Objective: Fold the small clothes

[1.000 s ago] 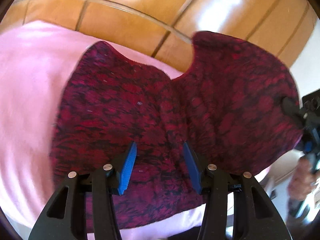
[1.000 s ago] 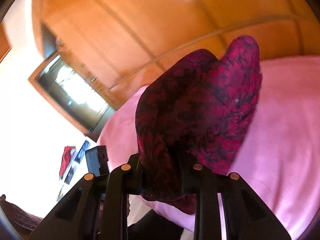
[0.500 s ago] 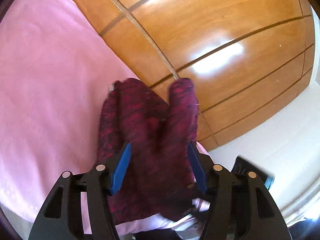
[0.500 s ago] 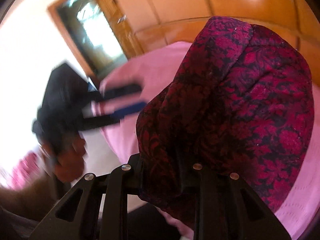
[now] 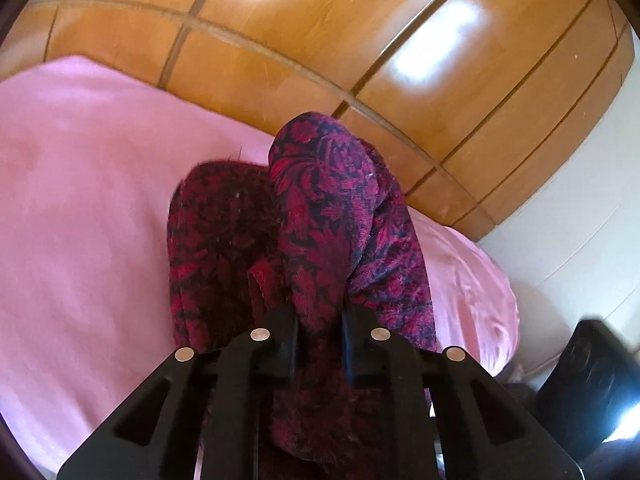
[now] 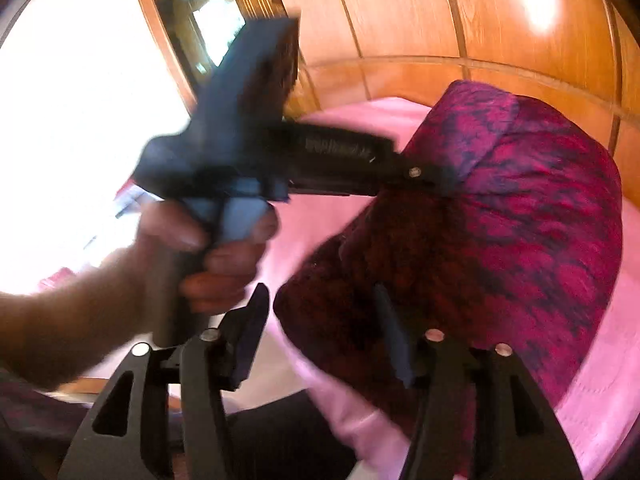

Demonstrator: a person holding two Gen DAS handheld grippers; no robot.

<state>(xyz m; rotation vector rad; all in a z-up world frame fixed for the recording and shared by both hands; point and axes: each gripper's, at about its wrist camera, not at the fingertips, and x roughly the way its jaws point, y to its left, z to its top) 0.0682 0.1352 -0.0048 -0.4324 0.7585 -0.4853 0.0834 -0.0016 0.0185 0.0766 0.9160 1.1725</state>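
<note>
A dark red patterned knit garment (image 5: 328,216) lies bunched on the pink bed cover (image 5: 88,208). My left gripper (image 5: 318,316) is closing, and its jaws pinch a raised fold of the cloth. From the right wrist view, the left gripper (image 6: 436,174) reaches in from the left and bites the garment (image 6: 520,216) at its upper edge, held by a person's hand (image 6: 224,252). My right gripper (image 6: 324,332) is opening. The garment's near edge sits between its fingers, and the blue pads (image 6: 256,320) stand apart from the cloth.
A glossy wooden panelled wall (image 5: 360,40) rises right behind the bed. The pink cover drops off at its right edge (image 5: 492,300) toward a pale floor. A blurred black object (image 5: 588,380) shows low right in the left wrist view. A framed window (image 6: 200,28) is at the back left.
My left gripper went from open around the garment to pinching a fold and lifting it. My right gripper let go of the cloth and its jaws spread. The left gripper swung closer in the right wrist view.
</note>
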